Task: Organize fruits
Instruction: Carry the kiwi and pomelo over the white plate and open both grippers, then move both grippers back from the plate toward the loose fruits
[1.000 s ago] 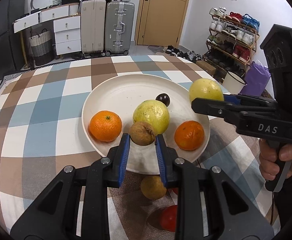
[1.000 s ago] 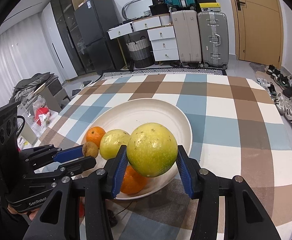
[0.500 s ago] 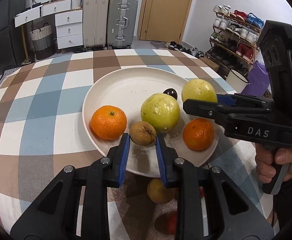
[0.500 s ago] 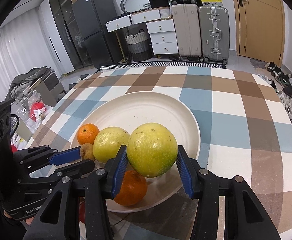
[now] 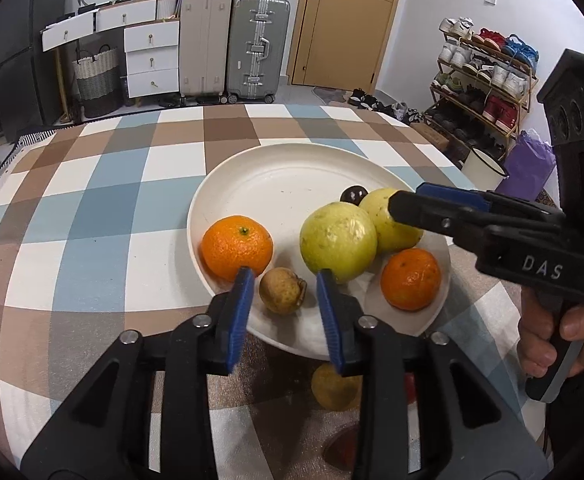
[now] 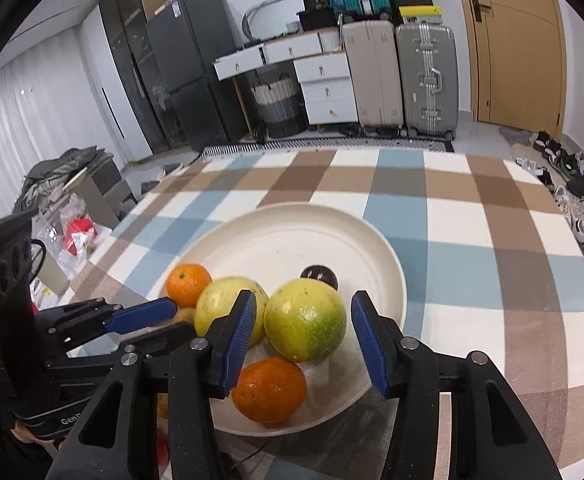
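A cream plate sits on the checked tablecloth. My left gripper is open around a small brown fruit lying on the plate's near rim. My right gripper is open around a yellow-green fruit resting on the plate. Beside it lie a second yellow-green fruit, two oranges and a small dark fruit.
Off the plate, under my left gripper, a yellowish fruit and a red fruit lie on the cloth. Suitcases, drawers and a shoe rack stand beyond the table.
Both grippers have opened. The brown fruit now lies on the plate's near rim; the yellow-green fruit came down from above the rim onto the plate.
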`<state>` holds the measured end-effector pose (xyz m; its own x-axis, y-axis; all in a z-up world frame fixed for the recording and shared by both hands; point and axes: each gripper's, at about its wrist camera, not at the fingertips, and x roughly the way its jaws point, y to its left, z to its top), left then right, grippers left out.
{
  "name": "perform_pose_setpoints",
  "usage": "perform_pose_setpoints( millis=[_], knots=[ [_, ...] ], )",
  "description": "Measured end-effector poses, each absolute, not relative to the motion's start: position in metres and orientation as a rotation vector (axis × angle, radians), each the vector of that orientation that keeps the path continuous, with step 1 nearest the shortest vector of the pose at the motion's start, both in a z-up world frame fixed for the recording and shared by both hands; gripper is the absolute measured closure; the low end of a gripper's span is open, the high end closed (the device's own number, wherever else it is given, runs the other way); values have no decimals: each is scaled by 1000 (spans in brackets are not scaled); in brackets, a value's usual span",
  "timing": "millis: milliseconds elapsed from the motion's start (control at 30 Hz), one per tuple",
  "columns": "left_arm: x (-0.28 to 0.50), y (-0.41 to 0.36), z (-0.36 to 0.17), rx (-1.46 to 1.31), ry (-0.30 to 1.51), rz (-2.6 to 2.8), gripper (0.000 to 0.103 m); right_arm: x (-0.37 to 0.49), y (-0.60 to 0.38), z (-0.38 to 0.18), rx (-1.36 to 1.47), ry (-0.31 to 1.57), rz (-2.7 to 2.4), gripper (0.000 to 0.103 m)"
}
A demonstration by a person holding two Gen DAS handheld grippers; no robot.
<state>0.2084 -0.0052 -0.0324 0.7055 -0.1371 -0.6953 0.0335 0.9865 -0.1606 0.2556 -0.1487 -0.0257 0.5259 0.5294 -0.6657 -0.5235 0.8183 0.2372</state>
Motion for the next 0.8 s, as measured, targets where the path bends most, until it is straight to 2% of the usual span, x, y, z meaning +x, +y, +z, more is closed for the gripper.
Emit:
perform_pose_setpoints(
  millis=[33,133,200,267,333,400,433,467,633,800],
  knots=[
    [206,-5,-31,-143,774,-95,64,254,-151,-24,5,792,621,51],
    [200,-3,-27,-150,754,-104,46,249,-156,-23,-4,789,607,49],
    [195,-4,-25,-138,747,-81,24,242,-160,-23,-3,784,611,40],
    [189,-3,-22,-139,731,-67,21,235,-164,-21,-8,770,611,29],
    [184,-1,-21,-149,733,-64,19,229,-167,-18,-13,757,604,27],
    [178,0,-20,-143,730,-46,13,221,-173,-17,4,747,601,19],
    [174,0,-18,-134,723,-34,10,218,-176,-17,18,744,599,12],
    [171,-1,-17,-130,717,-29,2,214,-180,-17,34,743,598,7],
    [150,-1,-16,-126,703,-22,0,200,-188,-19,29,756,583,1],
    [132,1,-16,-127,704,-15,0,189,-194,-24,43,772,549,1]
  ],
)
